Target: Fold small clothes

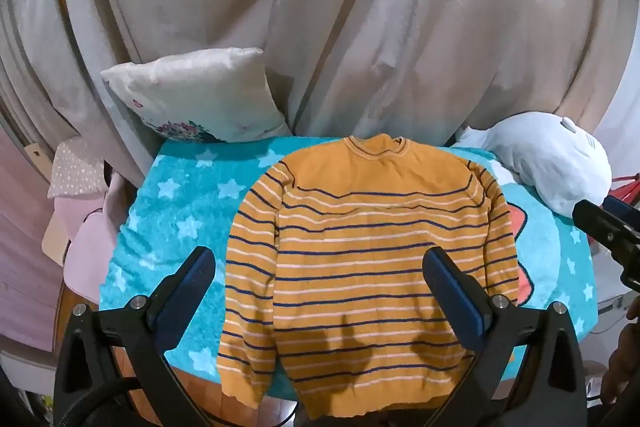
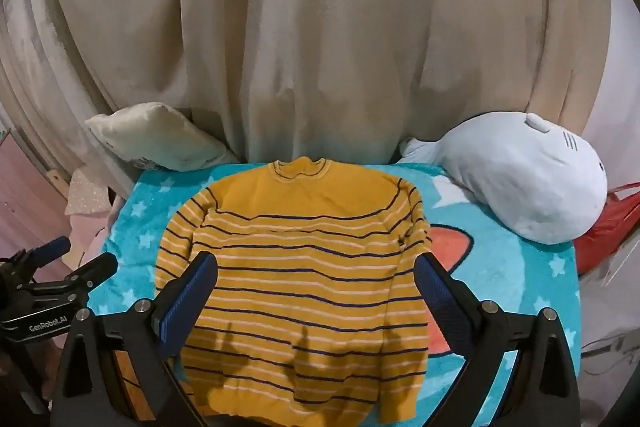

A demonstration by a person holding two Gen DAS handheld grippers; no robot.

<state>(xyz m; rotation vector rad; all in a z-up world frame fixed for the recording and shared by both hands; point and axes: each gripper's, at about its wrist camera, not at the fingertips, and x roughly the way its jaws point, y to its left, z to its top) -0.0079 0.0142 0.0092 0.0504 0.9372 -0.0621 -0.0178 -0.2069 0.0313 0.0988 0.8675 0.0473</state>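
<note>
The striped sweater (image 1: 360, 259) lies flat and face-down or face-up, I cannot tell which, spread on the star-print blanket (image 1: 184, 195) with its collar away from me and both sleeves tucked along its sides. Nothing is folded yet, by my reading. My left gripper (image 1: 320, 287) hovers above the lower body with its jaws spread wide and nothing between them; my right gripper (image 2: 316, 287) does the same in its own view. To start well, I would bring each tool down onto an outer sleeve edge, pinch only the top layers, and carry both sides inward evenly so the stripes stay aligned. The blanket is fluffy, so I risk grabbing it too. A pillow (image 1: 200, 95) and a plush toy (image 2: 528, 179) sit beyond the collar, well apart.
</note>
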